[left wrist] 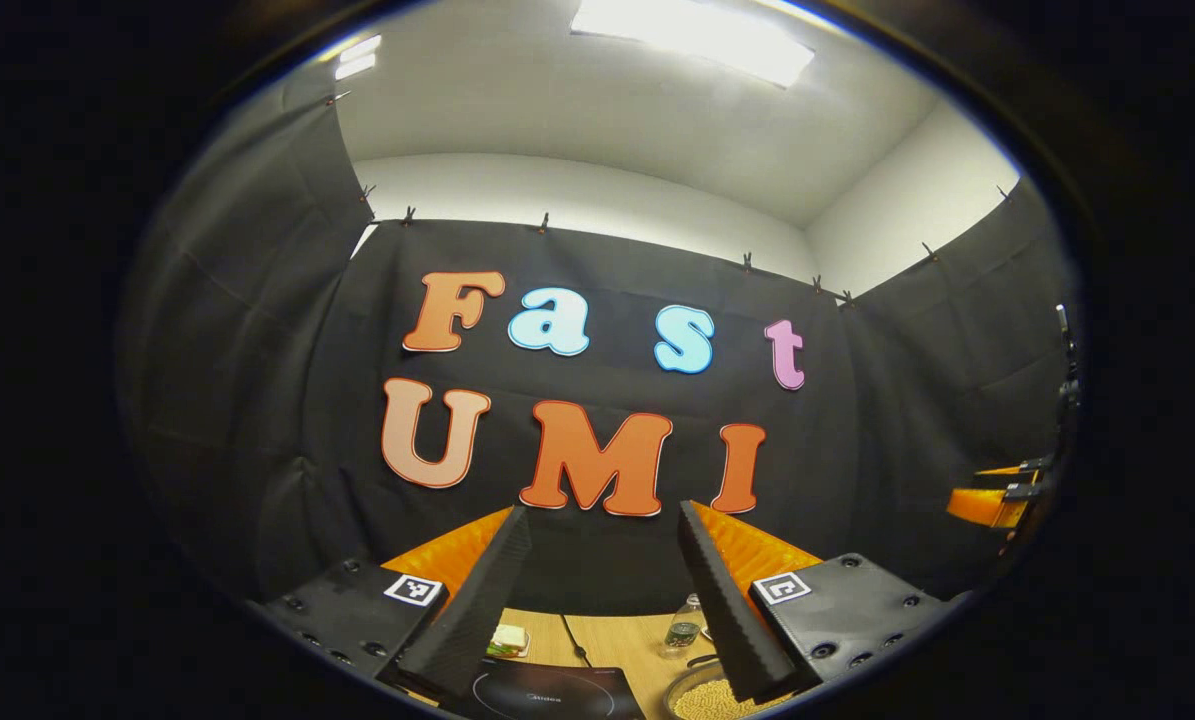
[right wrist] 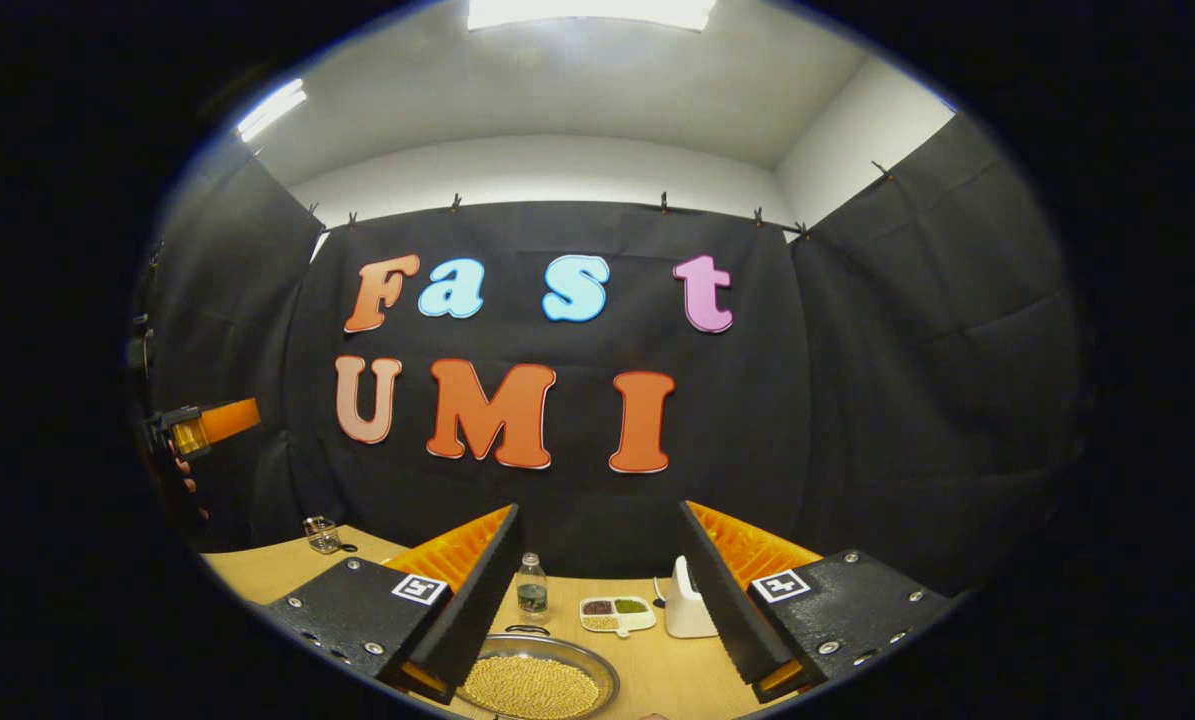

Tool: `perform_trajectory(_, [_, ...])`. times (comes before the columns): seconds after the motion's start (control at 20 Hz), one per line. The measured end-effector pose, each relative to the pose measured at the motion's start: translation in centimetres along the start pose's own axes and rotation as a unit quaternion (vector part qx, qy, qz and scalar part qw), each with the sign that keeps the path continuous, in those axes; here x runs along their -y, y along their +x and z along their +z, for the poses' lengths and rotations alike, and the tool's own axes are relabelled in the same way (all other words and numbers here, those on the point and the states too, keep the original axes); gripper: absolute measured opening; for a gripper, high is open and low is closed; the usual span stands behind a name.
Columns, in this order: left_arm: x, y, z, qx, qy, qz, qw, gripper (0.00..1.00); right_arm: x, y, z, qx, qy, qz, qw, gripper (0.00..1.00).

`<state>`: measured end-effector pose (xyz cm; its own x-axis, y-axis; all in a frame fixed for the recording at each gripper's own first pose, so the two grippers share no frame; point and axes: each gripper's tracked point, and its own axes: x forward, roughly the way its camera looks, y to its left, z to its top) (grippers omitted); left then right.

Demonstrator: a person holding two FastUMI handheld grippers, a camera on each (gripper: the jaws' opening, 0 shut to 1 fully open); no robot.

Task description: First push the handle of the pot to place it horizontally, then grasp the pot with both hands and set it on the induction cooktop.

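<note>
Hovering high, both claws stood spread and empty: left gripper (left wrist: 597, 600), right gripper (right wrist: 597, 600). Pot (right wrist: 537, 680) of beans lay bottom centre, induction cooktop (left wrist: 547, 695) bottom left. Handle unclear; descend slowly, locating it before pushing.

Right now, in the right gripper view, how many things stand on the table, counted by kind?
Pot with beans: 1
Bottle: 1
Divided dish: 1
White object: 1
Small glass jar: 1
Total: 5
</note>
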<state>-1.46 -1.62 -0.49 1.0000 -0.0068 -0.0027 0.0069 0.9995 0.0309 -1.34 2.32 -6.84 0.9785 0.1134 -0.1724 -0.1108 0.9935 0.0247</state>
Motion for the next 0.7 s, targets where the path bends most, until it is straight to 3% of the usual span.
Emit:
perform_trajectory(0.35, [-0.8,-0.2,-0.7,-0.01,0.005,0.006,1.0,0.97,-3.0,1.3,-7.3,-0.105,0.023,0.044,0.993,0.94])
perform_trajectory(0.55, [-1.1,-0.6,-1.3,-0.013,0.012,0.013,1.0,0.97,-5.7,1.4,-12.5,-0.183,0.045,0.079,0.979,0.89])
perform_trajectory(0.7, [-1.2,-0.8,-2.4,-0.024,0.015,0.011,1.0,0.97,-8.0,1.1,-16.3,-0.237,0.056,0.108,0.964,0.78])
